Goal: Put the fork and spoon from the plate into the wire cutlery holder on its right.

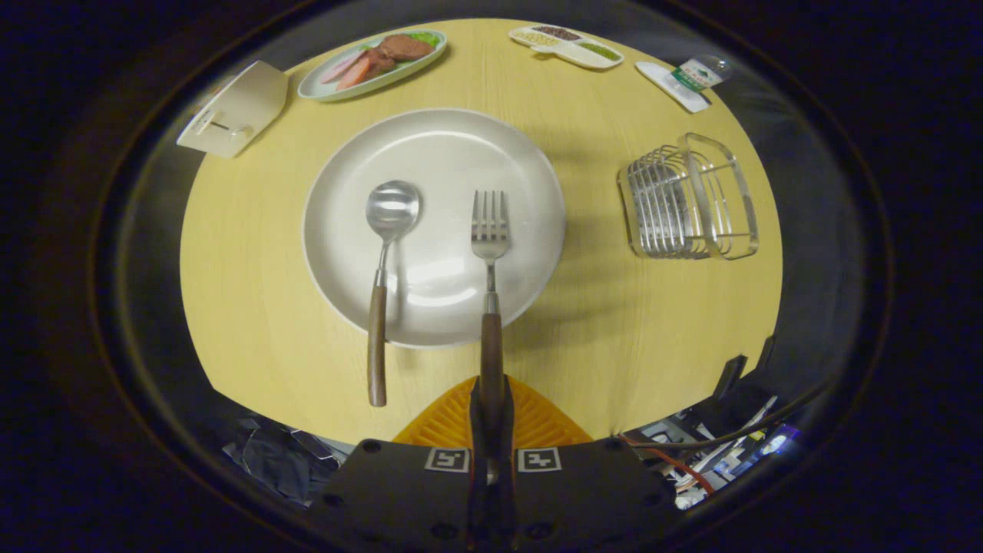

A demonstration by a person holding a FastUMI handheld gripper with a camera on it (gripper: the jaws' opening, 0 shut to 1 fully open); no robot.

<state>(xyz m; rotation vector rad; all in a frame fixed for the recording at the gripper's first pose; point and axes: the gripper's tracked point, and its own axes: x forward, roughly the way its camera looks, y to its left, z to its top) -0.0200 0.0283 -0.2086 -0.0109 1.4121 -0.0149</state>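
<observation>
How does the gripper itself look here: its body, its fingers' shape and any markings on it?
The gripper has a dark, flat body with round screw holes along its edges. Two square black-and-white markers sit side by side on its front. The fingers are ribbed and taper together to a point.

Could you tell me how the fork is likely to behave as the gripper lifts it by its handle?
The fork looks stiff, metal with a wooden handle, so it should not flex. The gripper is shut on the handle's end, so the tines may droop. The smooth handle could slip or twist between the fingers.
</observation>
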